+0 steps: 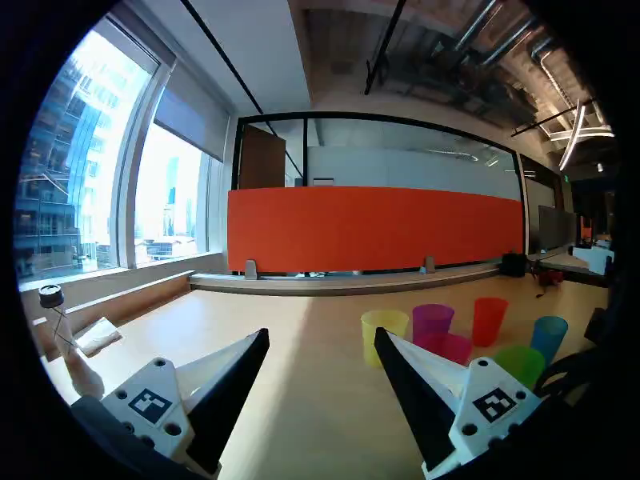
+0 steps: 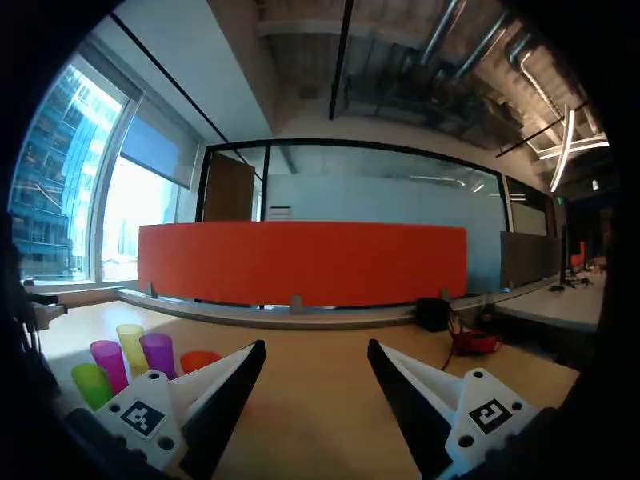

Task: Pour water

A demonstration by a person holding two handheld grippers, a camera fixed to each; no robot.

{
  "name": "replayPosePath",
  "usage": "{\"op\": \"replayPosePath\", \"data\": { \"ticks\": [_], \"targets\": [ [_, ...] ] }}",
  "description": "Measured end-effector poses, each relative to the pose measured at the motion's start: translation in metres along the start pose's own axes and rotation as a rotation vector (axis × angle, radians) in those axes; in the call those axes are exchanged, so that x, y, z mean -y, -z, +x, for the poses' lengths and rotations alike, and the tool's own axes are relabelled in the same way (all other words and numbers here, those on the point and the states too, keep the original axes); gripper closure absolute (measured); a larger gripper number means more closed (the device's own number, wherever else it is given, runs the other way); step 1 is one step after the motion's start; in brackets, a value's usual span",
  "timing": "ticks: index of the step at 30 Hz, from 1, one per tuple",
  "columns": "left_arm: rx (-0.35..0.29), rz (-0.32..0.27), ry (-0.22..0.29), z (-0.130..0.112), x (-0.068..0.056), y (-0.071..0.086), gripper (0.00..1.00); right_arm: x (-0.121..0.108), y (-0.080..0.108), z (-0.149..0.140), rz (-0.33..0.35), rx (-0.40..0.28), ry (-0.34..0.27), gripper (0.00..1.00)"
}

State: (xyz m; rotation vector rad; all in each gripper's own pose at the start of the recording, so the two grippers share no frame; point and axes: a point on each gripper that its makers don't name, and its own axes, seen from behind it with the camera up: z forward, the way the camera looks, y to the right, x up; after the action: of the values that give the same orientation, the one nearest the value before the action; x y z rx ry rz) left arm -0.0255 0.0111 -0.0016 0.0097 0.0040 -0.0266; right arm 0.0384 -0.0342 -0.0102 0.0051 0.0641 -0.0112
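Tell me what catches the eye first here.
The long orange partition spans the far edge of the wooden table in both views. Next come the coloured cups clustered on the table, right of the open left gripper and left of the open right gripper.

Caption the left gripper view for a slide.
Open left tongs hover above a wooden tabletop, facing a cluster of coloured cups before an orange partition.

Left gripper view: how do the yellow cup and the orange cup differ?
The yellow cup is yellow and stands at the group's left end; the orange cup is orange-red and stands farther back, to the right. A finger of the left gripper overlaps the yellow cup's front, not the orange cup. Both stand upright, mouth up, on the wooden table.
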Motion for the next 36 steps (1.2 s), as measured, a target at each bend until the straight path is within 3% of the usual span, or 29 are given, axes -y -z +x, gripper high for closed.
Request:
{"op": "replayPosePath", "data": {
  "ticks": [12, 36],
  "targets": [
    [0.0, 0.0, 0.0, 0.001, 0.0, -0.001, 0.02, -0.013, 0.002, -0.019, 0.01, 0.032, -0.046, 0.01],
    [0.0, 0.0, 0.0, 0.0, 0.0, -0.001, 0.02, -0.025, -0.003, -0.038, 0.008, 0.062, -0.011, 0.01]
  ]
}}
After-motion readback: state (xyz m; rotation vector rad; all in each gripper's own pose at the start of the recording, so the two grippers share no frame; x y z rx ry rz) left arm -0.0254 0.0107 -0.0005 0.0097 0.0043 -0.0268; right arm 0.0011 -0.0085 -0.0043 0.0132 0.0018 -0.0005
